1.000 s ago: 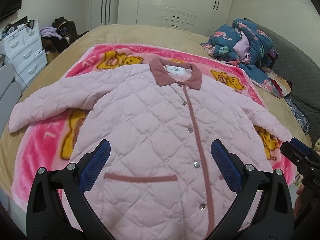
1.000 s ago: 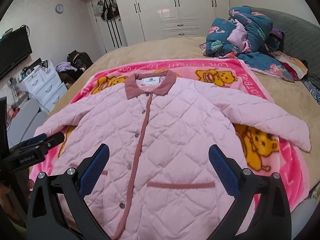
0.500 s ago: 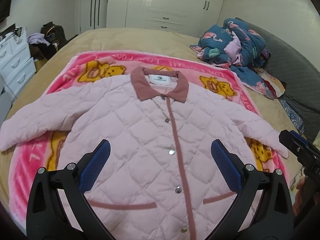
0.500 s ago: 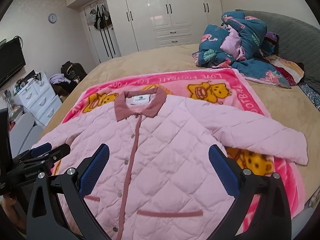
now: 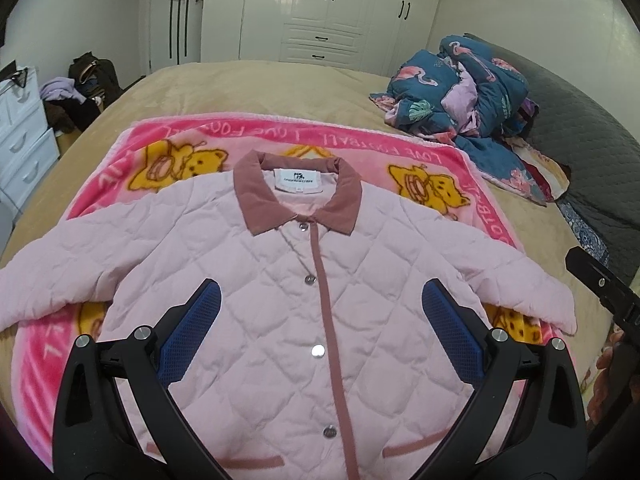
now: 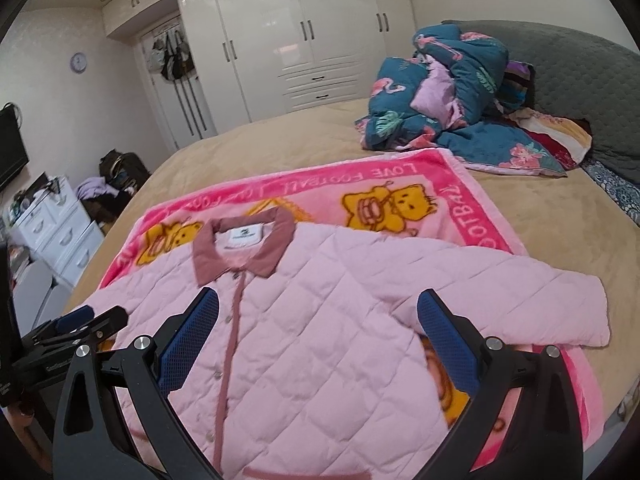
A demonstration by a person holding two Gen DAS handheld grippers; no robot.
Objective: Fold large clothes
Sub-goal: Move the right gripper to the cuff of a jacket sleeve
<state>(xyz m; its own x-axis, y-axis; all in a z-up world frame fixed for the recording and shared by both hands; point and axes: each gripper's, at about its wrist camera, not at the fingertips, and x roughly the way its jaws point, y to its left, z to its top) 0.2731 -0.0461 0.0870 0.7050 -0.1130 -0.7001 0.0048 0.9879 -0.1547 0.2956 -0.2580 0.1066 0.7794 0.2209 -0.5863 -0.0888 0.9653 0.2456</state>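
A pink quilted jacket point(image 5: 260, 280) point(image 6: 320, 340) with a dusty-rose collar lies flat and buttoned, front up, on a pink bear-print blanket point(image 5: 168, 140) point(image 6: 440, 176). Both sleeves are spread out to the sides. My left gripper point(image 5: 320, 320) hovers open above the jacket's chest, nothing between its blue pads. My right gripper point(image 6: 318, 324) is open too, above the right half of the jacket, near the right sleeve point(image 6: 540, 304). Each gripper shows at the edge of the other's view.
The blanket rests on a tan bed point(image 5: 280, 84). A heap of blue flamingo-print bedding point(image 5: 472, 84) point(image 6: 440, 92) sits at the far right by a grey headboard. White drawers point(image 6: 60, 232) stand left of the bed, white wardrobes point(image 5: 340, 8) behind.
Both grippers have pulled back and tilted up, so the jacket sits lower and closer in each view. The jacket itself has not moved.
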